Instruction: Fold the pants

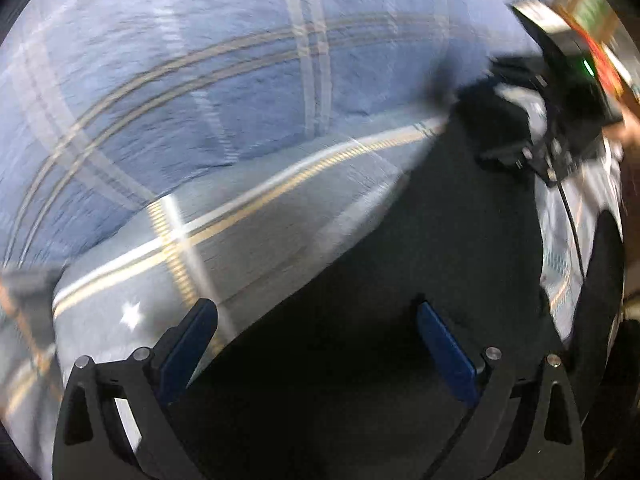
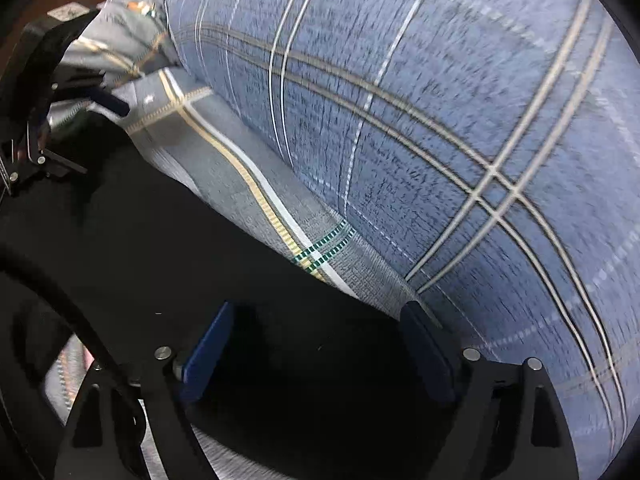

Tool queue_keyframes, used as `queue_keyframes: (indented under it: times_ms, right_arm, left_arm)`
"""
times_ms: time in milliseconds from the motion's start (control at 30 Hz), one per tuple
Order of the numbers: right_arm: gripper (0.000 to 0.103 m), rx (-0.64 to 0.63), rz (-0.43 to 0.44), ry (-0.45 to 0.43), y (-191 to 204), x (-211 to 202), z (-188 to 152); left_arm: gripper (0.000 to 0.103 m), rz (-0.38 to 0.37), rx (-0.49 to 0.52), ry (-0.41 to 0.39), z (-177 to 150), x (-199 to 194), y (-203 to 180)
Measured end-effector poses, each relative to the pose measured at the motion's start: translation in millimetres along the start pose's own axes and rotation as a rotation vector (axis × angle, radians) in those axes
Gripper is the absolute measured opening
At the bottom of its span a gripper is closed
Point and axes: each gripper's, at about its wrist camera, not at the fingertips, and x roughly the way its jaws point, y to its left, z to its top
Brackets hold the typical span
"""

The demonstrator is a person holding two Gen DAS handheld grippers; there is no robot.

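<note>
A: Entry. Both claws point steeply down over the black pants [image 1: 360,340], which lie flat on a bed with grey plaid bedding [image 1: 256,240]; a blue plaid pillow [image 1: 240,92] sits on the far side.

B: Claw states?

A: The left claw [image 1: 316,344] has its blue pads [image 1: 448,356] wide apart, nothing between them, only dark cloth below. The right claw [image 2: 316,352] is likewise spread, with nothing clamped. In the right wrist view the pants [image 2: 160,232] run from the near side toward the far left, where the left claw [image 2: 100,104] shows at the cloth's far end.

B: Any cloth gripped at all?

A: None visible. Both views are smeared with blur, so I cannot tell seams or hems, nor how many layers the cloth already has.

B: Step in hand, then?

A: My reading: between grasps. Both claws seem to be lining up over the garment for a fresh pick, one toward each end.

B: Next move?

A: Probably lower each claw onto an edge of the pants, pinch only the black cloth and not the bedding under it, then lift both together and carry one end over the other. The risk is a pad catching the sheet.
</note>
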Motion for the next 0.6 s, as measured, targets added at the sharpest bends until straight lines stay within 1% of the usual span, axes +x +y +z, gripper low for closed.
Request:
queue_keyframes:
  times_ms: [33,100,133,200,300,333,367,400,433,467,500,533,567,600]
  right_arm:
    - [0.09,-0.006,0.032,0.017,-3.1,5.5,1.7]
    - [0.094,-0.008,0.064,0.018,-10.3,9.7,6.4]
    - [0.094,-0.013,0.073,0.026,-13.5,11.9,8.5]
    - [0.094,-0.003,0.134,0.053,-21.5,18.7,11.7]
    - [0.091,0.056,0.226,0.108,-30.8,30.3,15.9]
    - [0.082,0.057,0.252,0.112,-29.5,30.0,16.6]
    - [0.067,0.024,0.275,0.094,-23.6,24.7,17.2]
    - [0.056,0.003,0.291,0.09,-18.7,20.6,17.2]
    - [0.035,-0.015,0.301,0.089,-12.0,16.9,17.5]
    - [0.03,-0.034,0.275,0.099,-4.5,13.7,16.9]
    - [0.028,-0.039,0.255,0.104,-0.7,12.6,17.2]
    - [0.024,-0.051,0.221,0.114,5.1,8.9,16.5]
    - [0.016,-0.073,0.18,0.126,11.6,4.1,15.1]
    - [0.014,-0.09,0.141,0.138,17.9,-1.8,13.2]
  left_arm:
    - [0.1,-0.002,0.024,0.006,2.1,3.0,-2.1]
    - [0.1,-0.019,0.041,0.004,9.0,7.1,-2.2]
    - [0.1,-0.027,0.033,0.015,12.8,9.9,-1.3]
    - [0.1,-0.045,0.035,0.034,18.6,15.2,0.2]
    - [0.1,-0.052,0.053,0.024,23.1,18.1,-4.3]
    - [0.1,-0.055,0.059,0.019,23.7,18.2,-5.8]
    - [0.099,-0.06,0.066,0.013,23.8,18.5,-7.1]
    - [0.093,-0.07,0.078,0.001,23.7,17.1,-8.4]
    - [0.082,-0.08,0.086,-0.009,23.8,15.3,-9.7]
    - [0.075,-0.088,0.094,-0.022,23.5,12.0,-11.6]
    - [0.052,-0.094,0.099,-0.03,24.0,9.3,-14.2]
    - [0.027,-0.095,0.104,-0.042,23.4,5.1,-18.7]
    - [0.019,-0.067,0.11,-0.052,22.2,1.4,-23.6]
    - [0.013,-0.025,0.127,-0.062,19.4,-3.0,-30.2]
